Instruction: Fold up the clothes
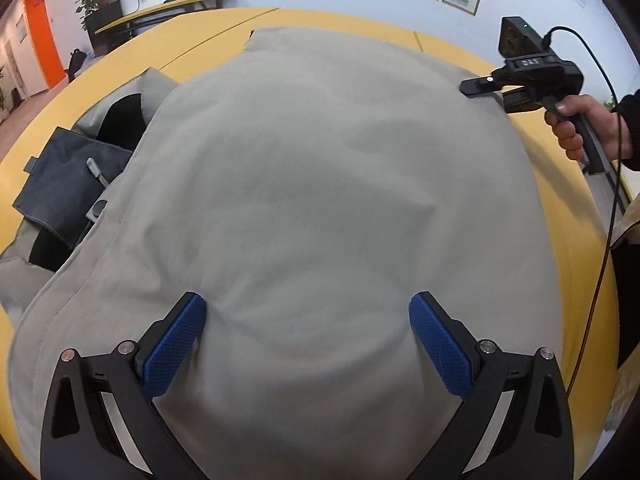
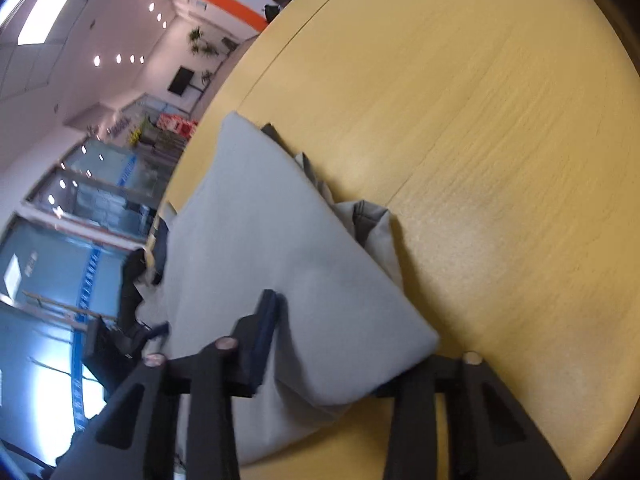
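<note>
Blue left fingers (image 1: 187,340) stand wide apart over the grey garment (image 1: 320,200), which lies spread on the yellow desk (image 1: 568,208). At its far corner, the right gripper (image 2: 340,340) has fabric between its fingers; whether they clamp it I cannot tell.

Bright, even light — fisheye-warped (blurred)

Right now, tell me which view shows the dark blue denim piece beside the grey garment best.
The left wrist view: the dark blue denim piece lies in plain sight, partly under the grey garment. The right wrist view shows only a blurred dark sliver.
</note>
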Tool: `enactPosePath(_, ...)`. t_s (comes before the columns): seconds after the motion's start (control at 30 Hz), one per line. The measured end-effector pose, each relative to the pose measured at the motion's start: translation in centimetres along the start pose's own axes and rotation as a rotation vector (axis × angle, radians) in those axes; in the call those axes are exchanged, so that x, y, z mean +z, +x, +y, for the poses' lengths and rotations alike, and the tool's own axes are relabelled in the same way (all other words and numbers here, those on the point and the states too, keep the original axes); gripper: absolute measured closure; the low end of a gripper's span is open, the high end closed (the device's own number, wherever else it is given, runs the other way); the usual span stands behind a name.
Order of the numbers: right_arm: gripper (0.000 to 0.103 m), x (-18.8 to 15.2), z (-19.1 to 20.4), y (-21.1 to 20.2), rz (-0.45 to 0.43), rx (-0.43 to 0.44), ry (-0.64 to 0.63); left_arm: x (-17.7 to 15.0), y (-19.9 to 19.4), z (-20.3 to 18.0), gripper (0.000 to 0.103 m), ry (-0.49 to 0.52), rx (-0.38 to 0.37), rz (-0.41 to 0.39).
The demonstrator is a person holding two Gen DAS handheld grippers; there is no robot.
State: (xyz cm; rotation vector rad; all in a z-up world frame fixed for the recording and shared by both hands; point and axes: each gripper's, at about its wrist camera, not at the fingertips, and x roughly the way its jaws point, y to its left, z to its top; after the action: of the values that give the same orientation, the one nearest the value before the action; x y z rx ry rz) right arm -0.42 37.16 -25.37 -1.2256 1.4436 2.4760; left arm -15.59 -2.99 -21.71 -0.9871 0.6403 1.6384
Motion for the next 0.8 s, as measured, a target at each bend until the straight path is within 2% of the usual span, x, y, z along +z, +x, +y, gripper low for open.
enactPosePath(0.03,0.088,0.2,0.5,-0.7,-0.016,0.027,-0.016,-0.1,0.0,0.0,0.000,0.005,0.000,-0.007)
enactPosePath(0.07,0.092,0.5,1.0,-1.4,-0.031,0.054,-0.031,-0.1,0.0,-0.2,0.000,0.012,0.006,-0.012)
enactPosePath(0.13,0.095,0.9,1.9,-2.8,-0.062,0.108,-0.062,0.4,0.3,-0.5,0.000,0.008,0.016,-0.022)
enactPosePath(0.27,0.097,3.0,3.8,-5.7,-0.129,0.163,-0.139,3.1,1.8,-2.2,0.000,0.000,0.036,-0.027)
enactPosePath(0.4,0.097,5.8,3.3,-10.0,-0.197,0.163,-0.200,8.5,5.0,-5.6,0.000,0.010,0.035,-0.033)
enactPosePath(0.53,0.097,8.7,2.8,-14.2,-0.263,0.163,-0.262,12.4,6.6,-9.1,0.000,0.105,0.022,-0.045)
enactPosePath(0.6,0.097,9.4,2.9,-15.4,-0.258,0.190,-0.292,13.3,7.4,-9.8,0.000,0.142,0.007,-0.033)
enactPosePath(0.7,0.097,9.7,3.6,-16.1,-0.242,0.255,-0.323,14.8,8.6,-9.4,0.000,0.102,-0.044,-0.037)
enactPosePath(0.8,0.097,8.6,5.2,-16.3,-0.212,0.364,-0.322,15.8,9.2,-9.6,0.000,0.087,-0.039,-0.059)
